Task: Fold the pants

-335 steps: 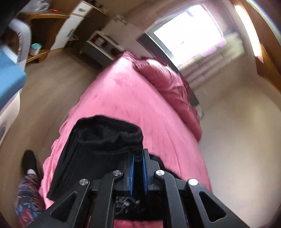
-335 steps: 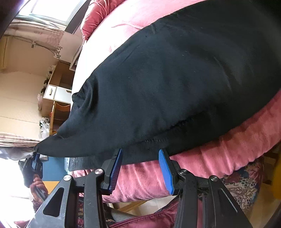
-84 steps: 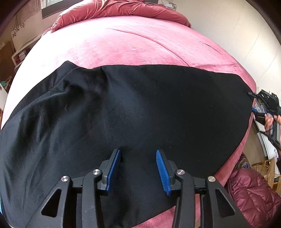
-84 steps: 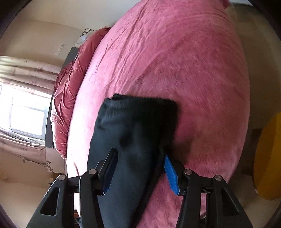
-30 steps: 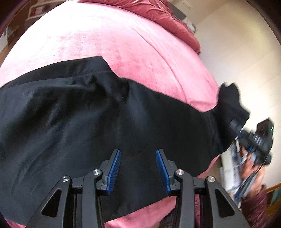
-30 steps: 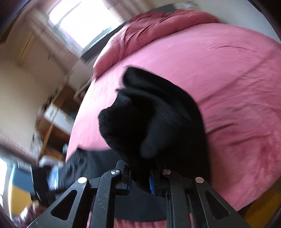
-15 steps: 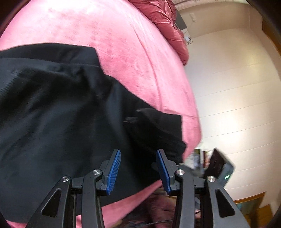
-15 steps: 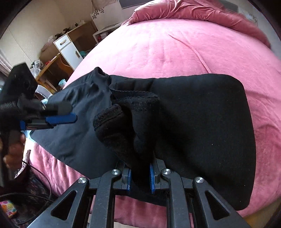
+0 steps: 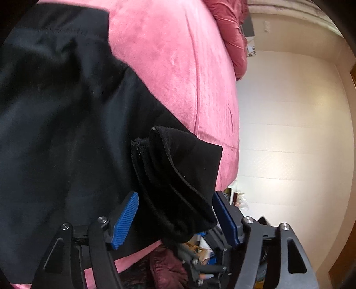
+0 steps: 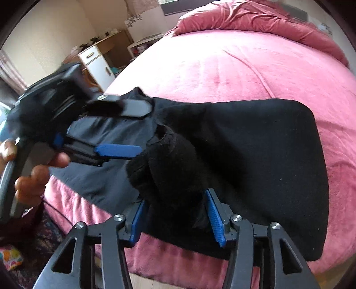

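Note:
Black pants (image 10: 255, 151) lie folded across the pink bed (image 10: 233, 66). Their bunched leg ends (image 10: 169, 169) stand up between the blue pads of my right gripper (image 10: 175, 219), whose jaws are open. In the left wrist view the same leg ends (image 9: 178, 177) hang between the pads of my open left gripper (image 9: 175, 215), over the rest of the pants (image 9: 66, 124). The left gripper also shows in the right wrist view (image 10: 120, 131), held in a hand just left of the leg ends.
A crumpled red duvet (image 10: 255, 20) lies at the head of the bed. A white cabinet and wooden desk (image 10: 98, 60) stand beyond the bed's left side. A white wall (image 9: 289, 133) lies right of the bed. Clutter (image 10: 11, 255) sits on the floor.
My right gripper has opened and let go of the leg ends it carried over the pants. My left gripper has moved in so the leg ends sit between its pads.

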`<state>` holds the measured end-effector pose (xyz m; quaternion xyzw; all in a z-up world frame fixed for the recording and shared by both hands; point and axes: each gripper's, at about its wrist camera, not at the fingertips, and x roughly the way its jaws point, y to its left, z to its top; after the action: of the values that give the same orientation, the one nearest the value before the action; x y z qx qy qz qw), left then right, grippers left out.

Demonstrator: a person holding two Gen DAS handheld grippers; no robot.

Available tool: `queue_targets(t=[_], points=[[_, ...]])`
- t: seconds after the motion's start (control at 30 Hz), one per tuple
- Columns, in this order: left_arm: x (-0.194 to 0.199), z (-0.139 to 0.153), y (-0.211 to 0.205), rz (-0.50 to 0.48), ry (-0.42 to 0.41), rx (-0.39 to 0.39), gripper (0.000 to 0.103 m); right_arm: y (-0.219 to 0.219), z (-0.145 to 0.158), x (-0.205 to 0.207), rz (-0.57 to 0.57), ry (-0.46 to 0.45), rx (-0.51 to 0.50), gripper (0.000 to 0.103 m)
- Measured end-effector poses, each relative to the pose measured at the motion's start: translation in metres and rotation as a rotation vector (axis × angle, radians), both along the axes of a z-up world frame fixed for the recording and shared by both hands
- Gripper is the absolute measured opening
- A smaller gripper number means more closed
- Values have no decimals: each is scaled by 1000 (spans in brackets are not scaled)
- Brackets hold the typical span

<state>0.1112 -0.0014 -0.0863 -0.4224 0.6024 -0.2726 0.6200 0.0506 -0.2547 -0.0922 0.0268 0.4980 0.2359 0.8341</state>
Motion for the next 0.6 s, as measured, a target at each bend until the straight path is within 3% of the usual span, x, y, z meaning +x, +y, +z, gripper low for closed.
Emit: queue_targets(t=[0.2,0.33,0.6], points=[[-1,-17,-22,-24,45,8,69,1,-2,-11,33,24,52,64],[-10,-25,-28,-45,64,76,69,-2,-4,-9,18,43,81,64],[-21,-31,-36,-75,53,73,64,-73,15,-33,-164,37,135,64]])
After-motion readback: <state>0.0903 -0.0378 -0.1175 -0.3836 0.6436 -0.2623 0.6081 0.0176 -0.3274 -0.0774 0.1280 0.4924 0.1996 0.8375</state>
